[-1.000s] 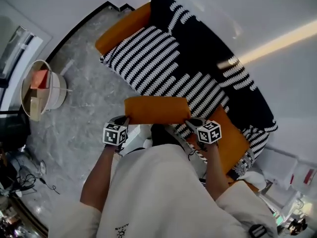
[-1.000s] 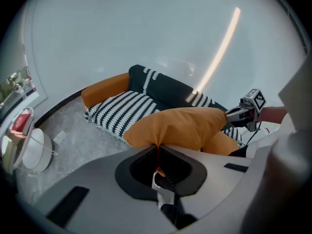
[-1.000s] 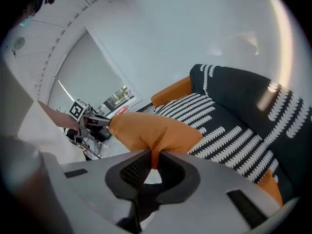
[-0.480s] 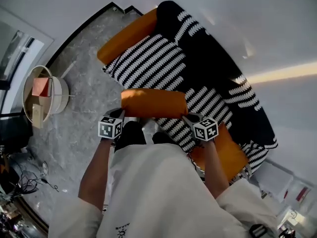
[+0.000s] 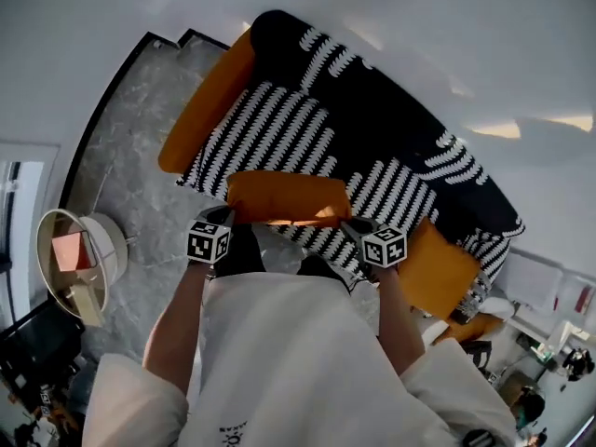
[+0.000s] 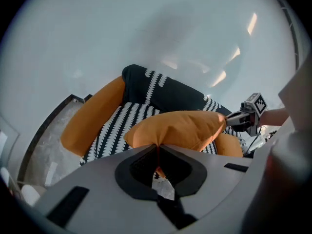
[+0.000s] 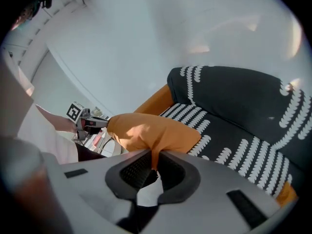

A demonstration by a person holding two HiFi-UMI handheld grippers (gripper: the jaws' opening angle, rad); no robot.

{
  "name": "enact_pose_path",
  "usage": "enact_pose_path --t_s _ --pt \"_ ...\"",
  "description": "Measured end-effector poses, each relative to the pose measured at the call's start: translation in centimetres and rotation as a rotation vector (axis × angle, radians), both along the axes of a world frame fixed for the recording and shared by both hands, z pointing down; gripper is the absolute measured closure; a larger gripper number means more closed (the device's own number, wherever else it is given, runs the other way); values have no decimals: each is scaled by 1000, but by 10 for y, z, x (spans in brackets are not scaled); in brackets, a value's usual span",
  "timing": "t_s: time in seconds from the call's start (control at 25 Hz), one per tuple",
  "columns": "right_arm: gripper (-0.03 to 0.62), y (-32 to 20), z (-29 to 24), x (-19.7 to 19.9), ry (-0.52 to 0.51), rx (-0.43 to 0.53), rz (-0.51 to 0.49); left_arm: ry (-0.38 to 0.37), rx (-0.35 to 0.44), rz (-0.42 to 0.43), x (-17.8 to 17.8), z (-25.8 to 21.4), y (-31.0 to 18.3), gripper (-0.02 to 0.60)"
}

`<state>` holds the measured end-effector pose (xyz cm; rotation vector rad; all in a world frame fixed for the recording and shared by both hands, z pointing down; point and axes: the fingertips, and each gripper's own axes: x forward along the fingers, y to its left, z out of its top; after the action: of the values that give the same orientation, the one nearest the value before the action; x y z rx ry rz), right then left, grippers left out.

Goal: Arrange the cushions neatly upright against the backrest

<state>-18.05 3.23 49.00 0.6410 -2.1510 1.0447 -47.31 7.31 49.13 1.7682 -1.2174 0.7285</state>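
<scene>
Cushion [image 5: 289, 198] in orange hangs level at the centre of the head view, carried by its two ends toward a black-and-white striped sofa [image 5: 279, 133] that runs from 12 o'clock to 4 o'clock. The backrest [image 5: 400, 101], a dark band along the sofa's far side, lies well apart from the cushion, which sits about over the seat's front edge. An orange armrest [image 5: 200, 110] closes the sofa at 11 o'clock and a second orange armrest [image 5: 438, 273] closes it at 4 o'clock. A round side table [image 5: 84, 259] stands at 8 o'clock on the marble floor, clear of the work.

The left gripper [image 5: 228, 217], at 9 o'clock of the cushion, has its jaws pressed almost together on a thin fold of cloth at that end. The right gripper [image 5: 352, 226], at 3 o'clock of the cushion, is clamped nearly as tight on a fold at the other end.

Each hold looks slight, a pinch of fabric and none of the filling. The likeliest failure is one fold sliding out as the cushion travels, so that it swings from the other jaw or drops to the floor near the person's legs. If the two hands move unevenly, the cushion may twist and land askew. If it is let go short of the backrest, it will probably fall flat on the seat and not stand upright.
</scene>
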Motion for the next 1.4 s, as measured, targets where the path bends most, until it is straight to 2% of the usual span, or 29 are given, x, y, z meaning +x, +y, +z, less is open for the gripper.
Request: enact_pose_path --t_s 0.32,0.64,0.84,1.16,1.4 --pt "542 -41 3 -50 31 -9 226 36 -6 224 -52 11 -104 552" --pt "542 -99 24 -69 53 -29 330 50 -32 333 -68 35 -193 552" --pt "542 -140 46 -69 32 -41 398 58 -36 341 -69 48 -236 552" --pt "542 -211 114 -64 -3 -63 458 1 -41 322 -64 106 -307 552" --pt "542 -231 159 -62 -19 -101 479 -28 -56 325 -62 147 -334 552"
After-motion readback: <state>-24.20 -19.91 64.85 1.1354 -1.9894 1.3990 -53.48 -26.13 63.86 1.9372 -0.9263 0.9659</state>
